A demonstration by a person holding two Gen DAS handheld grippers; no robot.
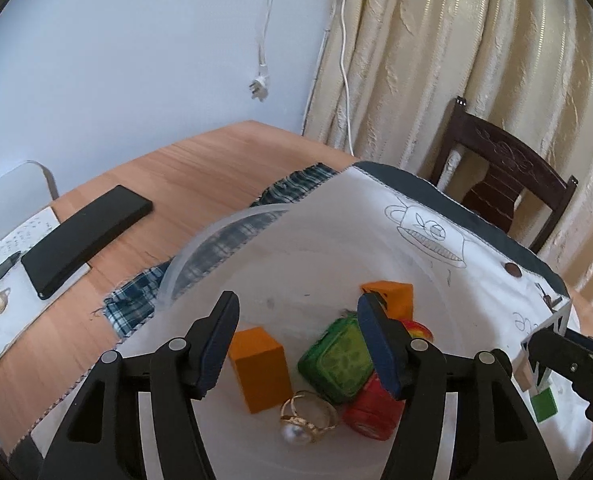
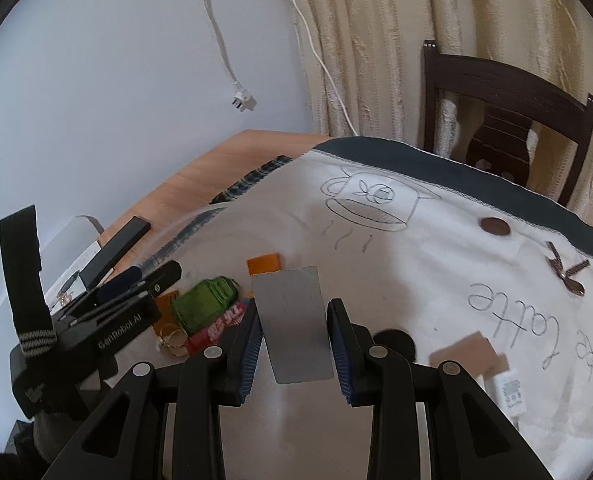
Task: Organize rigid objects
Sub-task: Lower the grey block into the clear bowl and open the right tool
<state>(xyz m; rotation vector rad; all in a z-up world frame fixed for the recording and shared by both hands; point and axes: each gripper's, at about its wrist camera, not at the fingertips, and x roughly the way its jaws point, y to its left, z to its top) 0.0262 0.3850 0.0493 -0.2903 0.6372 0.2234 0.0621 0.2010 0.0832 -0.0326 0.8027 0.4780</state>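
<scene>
Orange blocks [image 1: 261, 367], green box [image 1: 338, 362] crowd the bowl [image 1: 200, 248] under left gripper [image 1: 296, 344]

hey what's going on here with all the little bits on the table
A person is sorting small objects with two handheld grippers. The right gripper is clamped on a flat grey rectangular block above the white printed cloth. The left gripper hangs open over a clear plastic bowl that already holds two orange wooden blocks, a green plastic case, a red packet and a gold pearl ring.
</scene>
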